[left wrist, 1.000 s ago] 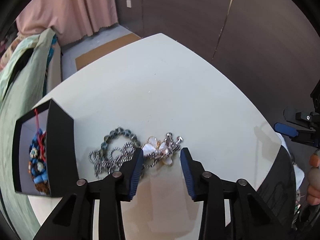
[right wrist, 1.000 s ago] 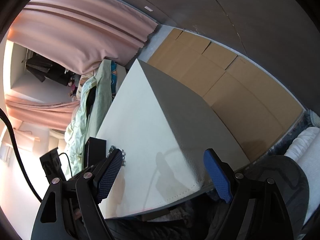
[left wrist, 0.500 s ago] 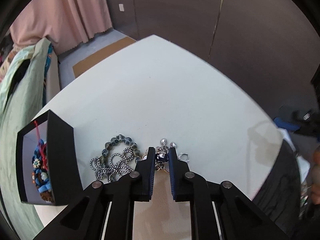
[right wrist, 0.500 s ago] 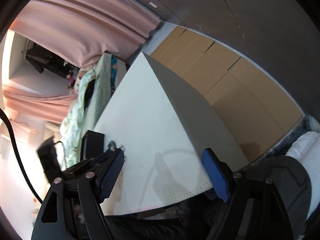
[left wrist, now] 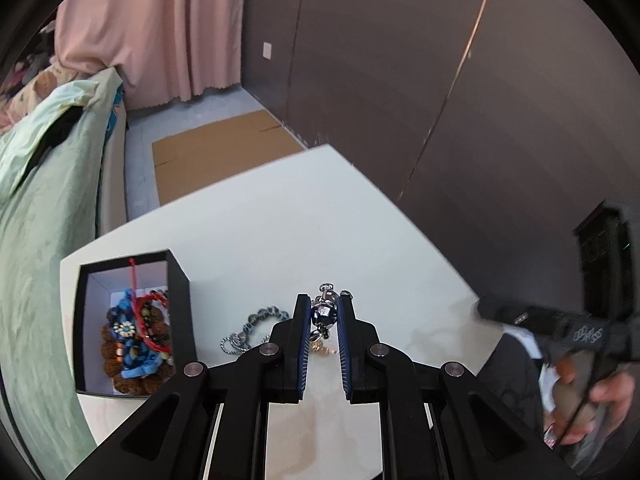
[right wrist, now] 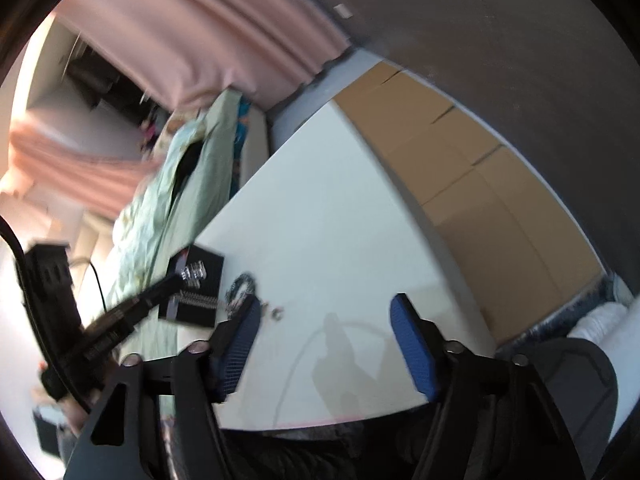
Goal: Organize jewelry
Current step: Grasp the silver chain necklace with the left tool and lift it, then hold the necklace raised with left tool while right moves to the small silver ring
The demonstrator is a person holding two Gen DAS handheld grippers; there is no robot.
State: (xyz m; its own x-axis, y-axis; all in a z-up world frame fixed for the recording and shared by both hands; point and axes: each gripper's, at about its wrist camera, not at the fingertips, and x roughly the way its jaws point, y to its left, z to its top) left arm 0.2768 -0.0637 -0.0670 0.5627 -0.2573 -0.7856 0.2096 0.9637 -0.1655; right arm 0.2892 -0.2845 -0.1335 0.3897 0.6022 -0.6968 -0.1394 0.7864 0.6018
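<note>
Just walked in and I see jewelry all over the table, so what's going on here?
A person is sorting jewelry with a gripper in each hand. The left gripper is shut on a silver beaded bracelet, lifted off the white table. The black box beside it already holds blue, red and brown beaded pieces. A dark beaded bracelet and a silver chain lie on the table. The right gripper holds nothing; its jaws have just been closing partway.
</note>
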